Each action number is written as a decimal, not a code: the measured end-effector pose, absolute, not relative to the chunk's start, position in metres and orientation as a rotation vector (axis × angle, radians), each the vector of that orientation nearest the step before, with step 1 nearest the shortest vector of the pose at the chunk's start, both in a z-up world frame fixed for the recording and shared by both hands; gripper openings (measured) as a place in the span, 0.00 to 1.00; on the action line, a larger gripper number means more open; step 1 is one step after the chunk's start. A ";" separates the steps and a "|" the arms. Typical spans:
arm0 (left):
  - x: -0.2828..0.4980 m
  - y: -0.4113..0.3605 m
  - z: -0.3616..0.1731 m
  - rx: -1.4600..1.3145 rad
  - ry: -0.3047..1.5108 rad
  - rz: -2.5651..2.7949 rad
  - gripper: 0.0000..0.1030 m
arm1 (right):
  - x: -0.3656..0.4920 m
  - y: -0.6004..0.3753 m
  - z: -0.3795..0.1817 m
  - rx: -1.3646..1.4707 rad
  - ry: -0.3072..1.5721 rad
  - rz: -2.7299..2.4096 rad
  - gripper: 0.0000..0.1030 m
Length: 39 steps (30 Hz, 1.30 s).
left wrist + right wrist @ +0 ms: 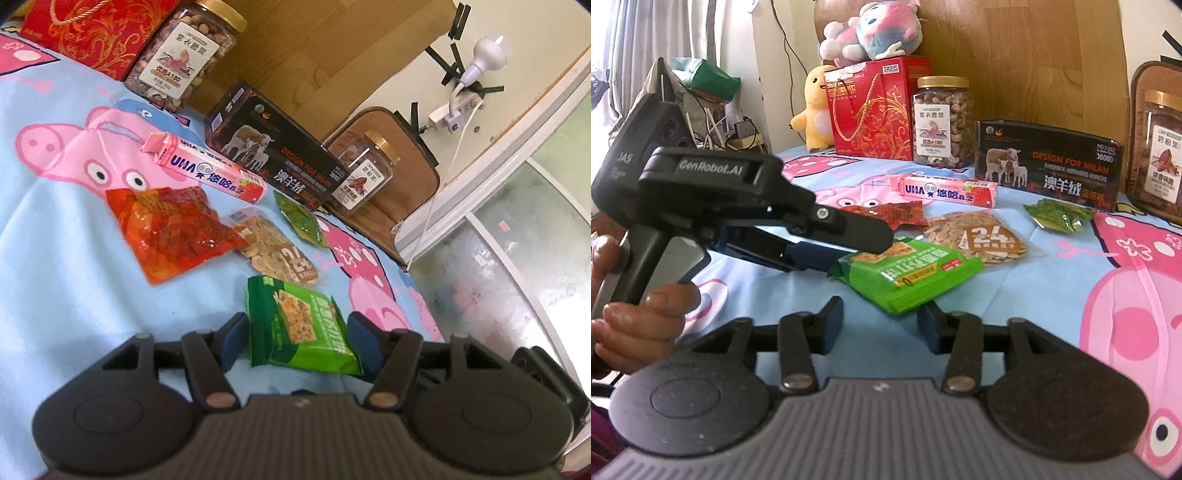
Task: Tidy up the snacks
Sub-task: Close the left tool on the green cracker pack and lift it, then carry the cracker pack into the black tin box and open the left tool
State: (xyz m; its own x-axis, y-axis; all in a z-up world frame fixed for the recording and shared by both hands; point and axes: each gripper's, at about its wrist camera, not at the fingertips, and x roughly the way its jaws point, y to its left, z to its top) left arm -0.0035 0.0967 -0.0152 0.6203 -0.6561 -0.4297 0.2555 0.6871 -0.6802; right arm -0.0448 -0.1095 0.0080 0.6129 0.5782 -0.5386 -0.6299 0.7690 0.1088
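Left wrist view: left gripper (293, 341) straddles the green cracker pack (301, 325) at lower centre of the frame, blue pads either side. The left pad looks at or very near the pack edge, the right one shows a sliver of gap — reads as released, not clamping. Pack lies on the cartoon-print bedsheet (66, 229), just below the seed packet (275, 249). Red snack pouch (173, 230) and pink candy box (210, 168) sit further up, left of centre.

Right wrist view: right gripper (881, 321) sits at bottom centre, jaws apart with nothing between them — released, with the pack's near corner just above its tips. The left gripper (846, 251) reaches in from the left at the pack's far end.

To do it well, I'd say: let one gripper own the pack. Centre the pads on the short sides, close squarely, lift flat so the foil doesn't slip. Keep the other gripper clear of the seed packet and the small green sachets (1058, 216) in the right half of the frame.
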 end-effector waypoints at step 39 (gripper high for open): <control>0.021 0.067 0.002 -0.544 0.816 -0.618 0.52 | -0.056 -0.160 0.020 -0.164 0.652 0.585 0.54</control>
